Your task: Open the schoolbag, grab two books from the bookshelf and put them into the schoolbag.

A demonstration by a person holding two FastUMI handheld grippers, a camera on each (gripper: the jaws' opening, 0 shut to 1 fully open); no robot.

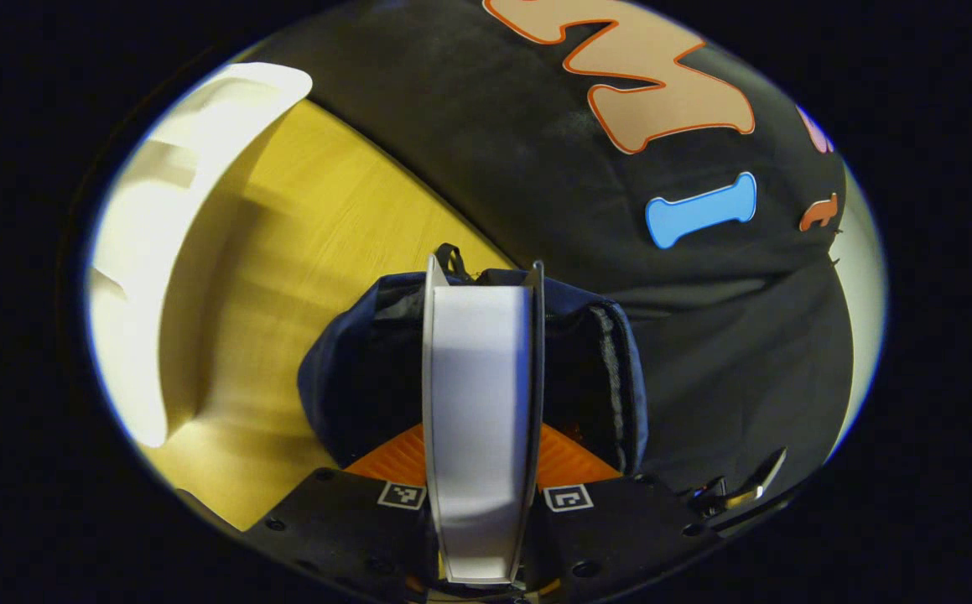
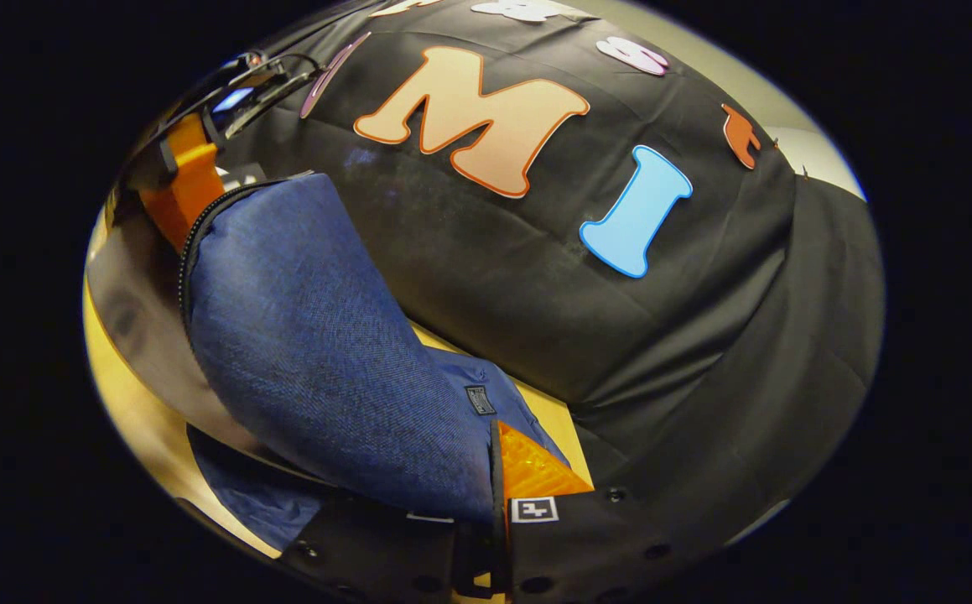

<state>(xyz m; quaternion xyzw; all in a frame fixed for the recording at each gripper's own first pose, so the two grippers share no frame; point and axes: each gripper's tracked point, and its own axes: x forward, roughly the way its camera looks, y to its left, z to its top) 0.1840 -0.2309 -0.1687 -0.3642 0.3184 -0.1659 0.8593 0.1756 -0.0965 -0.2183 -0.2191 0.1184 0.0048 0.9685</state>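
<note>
In the left gripper view a book stands on edge between my left gripper's two fingers, its pale page edge facing the camera with a grey cover on each side. Its far end reaches down into the open mouth of the dark blue schoolbag on the wooden table. In the right gripper view my right gripper is shut on a fold of the schoolbag's blue cloth and holds it raised. Behind that cloth sit the book's grey cover and the left gripper's body.
The white bookshelf stands at the left of the table in the left gripper view. The booth's black cloth wall hangs close behind the bag. A strip of table lies beside the bag in the right gripper view.
</note>
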